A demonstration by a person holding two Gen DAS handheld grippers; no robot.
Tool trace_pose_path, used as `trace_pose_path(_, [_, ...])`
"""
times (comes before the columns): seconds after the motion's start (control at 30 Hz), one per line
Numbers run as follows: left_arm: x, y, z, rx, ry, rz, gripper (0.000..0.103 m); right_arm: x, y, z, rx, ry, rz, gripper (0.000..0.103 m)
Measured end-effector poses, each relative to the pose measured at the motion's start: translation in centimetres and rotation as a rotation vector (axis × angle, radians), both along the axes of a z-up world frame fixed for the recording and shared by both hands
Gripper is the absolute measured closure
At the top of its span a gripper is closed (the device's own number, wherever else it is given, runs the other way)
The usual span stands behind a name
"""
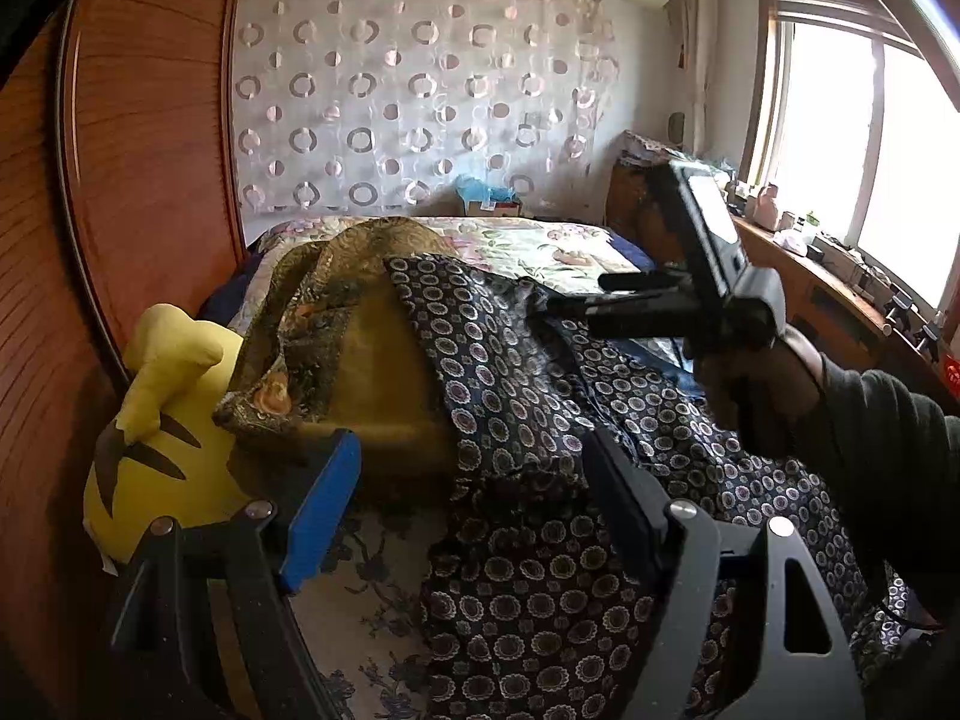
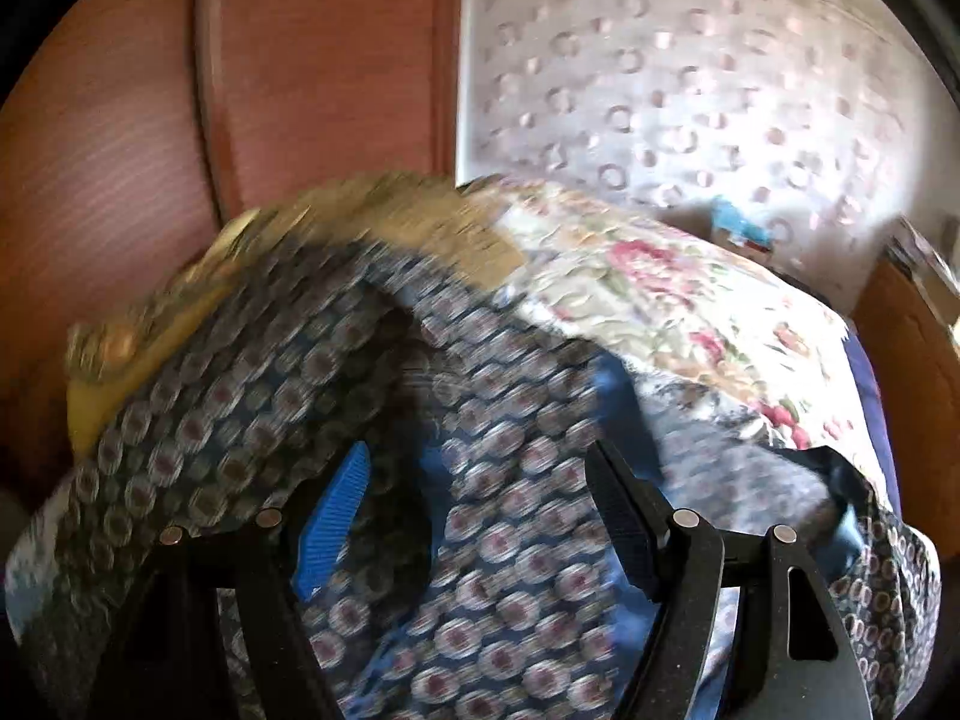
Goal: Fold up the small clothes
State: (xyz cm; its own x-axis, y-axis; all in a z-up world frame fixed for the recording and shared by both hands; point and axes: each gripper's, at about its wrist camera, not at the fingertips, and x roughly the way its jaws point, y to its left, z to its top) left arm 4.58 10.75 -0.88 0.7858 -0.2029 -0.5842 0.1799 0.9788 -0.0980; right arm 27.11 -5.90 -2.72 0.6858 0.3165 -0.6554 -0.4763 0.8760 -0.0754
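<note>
1. No brand, label or writing can be read in either view; a small red patch at the right edge of the left wrist view is too small to make out
2. The task's thing is a navy garment [image 1: 540,420] of thin, slightly shiny cloth, printed all over with small round flower medallions. It lies rumpled across the bed [image 1: 528,243], its upper edge draped over a mustard-yellow cushion [image 1: 384,372]
3. The left gripper [image 1: 474,516] hangs just above the garment with its jaws well apart and nothing between the pads: one pad is ribbed blue, the other matte black
4. The right gripper [image 2: 480,516] also has its jaws standing wide, over a raised fold of the same garment [image 2: 516,570]; the picture is smeared, and whether the pads touch the cloth I cannot tell. In the left wrist view it is seen from the side, held by a hand [image 1: 762,390] in a dark sleeve
5. A gold brocade cloth [image 1: 324,300] with a woven, metallic look lies over the cushion
6. A soft yellow plush toy [image 1: 162,420] with dark stripes leans on the grooved reddish wood panel [image 1: 138,180]
7. The bed wears a quilted floral cover; behind it hangs a sheer curtain [image 1: 420,90] with ring patterns
</note>
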Motion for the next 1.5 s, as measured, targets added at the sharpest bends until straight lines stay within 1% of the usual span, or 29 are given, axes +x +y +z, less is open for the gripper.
trace_pose_path(0.1, [0.1,-0.4,0.0,-0.002,0.004,-0.003,0.026,0.3,-1.0,0.7,0.022,-0.018,-0.006,0.027])
trace_pose_path(0.23, [0.3,-1.2,0.0,0.000,0.004,-0.005,0.026,-1.2,-2.1,1.5,0.056,-0.032,0.007,0.027])
trace_pose_path(0.33, [0.2,-1.8,-0.1,0.000,0.001,-0.012,0.026,-3.4,-3.3,2.0,0.075,-0.044,0.031,0.027])
trace_pose_path(0.4, [0.3,-2.2,-0.3,0.003,0.002,-0.015,0.026,-5.5,-4.8,2.2,0.087,-0.053,0.045,0.027])
trace_pose_path(0.5, [0.5,-3.3,-0.6,0.011,0.004,-0.021,0.026,-7.9,-6.7,1.8,0.091,-0.062,0.055,0.027])
trace_pose_path(0.67, [1.0,-5.0,-1.2,0.016,0.013,-0.046,0.026,-11.1,-9.9,1.8,0.110,-0.066,0.035,0.027])
trace_pose_path(0.83, [1.6,-6.9,-1.9,0.026,0.028,-0.079,0.026,-14.0,-13.1,2.0,0.101,-0.089,-0.011,0.027])
trace_pose_path(1.0, [2.2,-8.7,-3.2,0.048,0.064,-0.114,0.026,-16.3,-16.1,1.8,0.089,-0.085,-0.074,0.027])
trace_pose_path(1.23, [3.1,-11.4,-4.7,0.075,0.113,-0.159,0.026,-19.4,-22.4,0.4,0.072,-0.051,-0.209,0.027])
trace_pose_path(1.43, [4.2,-13.5,-5.8,0.085,0.168,-0.212,0.026,-21.5,-26.9,-0.3,0.088,-0.022,-0.344,0.027])
trace_pose_path(1.5, [4.5,-14.3,-6.3,0.086,0.195,-0.236,0.026,-22.2,-28.2,-0.5,0.095,-0.011,-0.397,0.030])
